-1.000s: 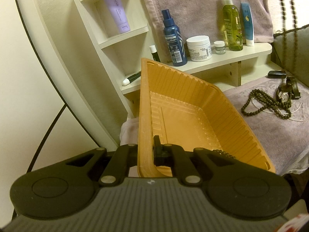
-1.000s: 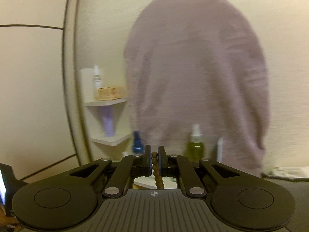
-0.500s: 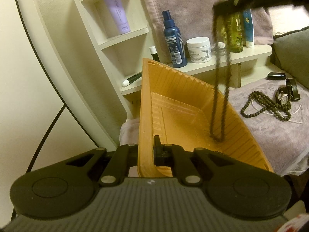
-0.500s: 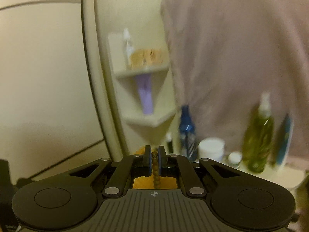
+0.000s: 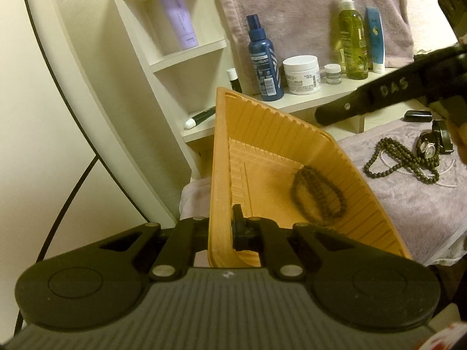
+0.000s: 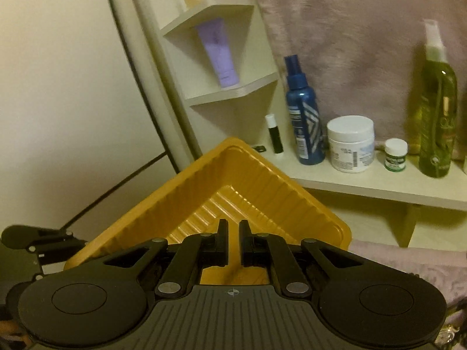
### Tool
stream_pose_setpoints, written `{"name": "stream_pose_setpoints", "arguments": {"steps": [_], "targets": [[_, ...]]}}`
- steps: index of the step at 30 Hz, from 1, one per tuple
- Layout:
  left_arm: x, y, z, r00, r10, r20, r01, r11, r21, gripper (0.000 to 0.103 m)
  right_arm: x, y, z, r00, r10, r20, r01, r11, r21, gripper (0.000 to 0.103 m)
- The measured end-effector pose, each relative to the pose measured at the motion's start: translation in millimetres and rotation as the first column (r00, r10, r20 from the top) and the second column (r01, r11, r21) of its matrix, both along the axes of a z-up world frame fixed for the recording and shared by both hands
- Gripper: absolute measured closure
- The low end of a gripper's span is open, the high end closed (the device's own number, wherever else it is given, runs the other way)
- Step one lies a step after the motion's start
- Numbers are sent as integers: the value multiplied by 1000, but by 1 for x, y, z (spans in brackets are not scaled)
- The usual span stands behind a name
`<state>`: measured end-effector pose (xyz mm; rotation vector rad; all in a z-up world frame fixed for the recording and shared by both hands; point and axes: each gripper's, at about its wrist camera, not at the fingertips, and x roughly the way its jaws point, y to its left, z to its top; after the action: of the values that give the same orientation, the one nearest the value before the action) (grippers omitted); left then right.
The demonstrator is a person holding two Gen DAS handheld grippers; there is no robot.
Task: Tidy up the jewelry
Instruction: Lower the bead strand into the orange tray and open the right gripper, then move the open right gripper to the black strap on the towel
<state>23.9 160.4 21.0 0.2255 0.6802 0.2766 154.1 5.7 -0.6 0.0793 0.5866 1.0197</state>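
My left gripper (image 5: 223, 227) is shut on the near wall of an orange ribbed tray (image 5: 262, 134), which it holds tilted. A dark bead strand (image 5: 318, 195) lies coiled inside the tray. My right gripper (image 6: 233, 242) is slightly open and empty, hovering over the tray (image 6: 204, 180); it also shows in the left wrist view (image 5: 379, 96) at the upper right. More dark beads (image 5: 400, 157), a pearl strand (image 5: 446, 175) and a watch (image 5: 429, 145) lie on the lilac towel (image 5: 408, 204) to the right.
A white shelf (image 5: 306, 99) behind the tray holds a blue spray bottle (image 5: 264, 64), a white jar (image 5: 302, 74), a small jar (image 5: 332, 73), a green bottle (image 5: 351, 46) and a blue tube (image 5: 375, 38). A lilac tube (image 5: 178, 20) stands on a corner shelf.
The right gripper lowered the hanging bead strand into the tray and opened; the strand now lies coiled in the tray. The left gripper kept holding the tray.
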Motion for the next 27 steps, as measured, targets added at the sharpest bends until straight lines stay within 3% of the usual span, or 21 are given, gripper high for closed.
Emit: {"name": "stream_pose_setpoints", "arguments": {"steps": [3,14,27], "targets": [[0,1,0,1000,2,-1,-2,1000,-4,97,1,-8,8,999,-36,21,36,999,6,65],[-1,0,-2,1000,2,-4,-2,1000,0,97,-8,-83,-5,972,-232,41,234,971,-49,60],[0,0,-2,1000,0,-6,0,1000,8,97,-27,-181,-55,880,-473,-46,460,872,-168,58]]}}
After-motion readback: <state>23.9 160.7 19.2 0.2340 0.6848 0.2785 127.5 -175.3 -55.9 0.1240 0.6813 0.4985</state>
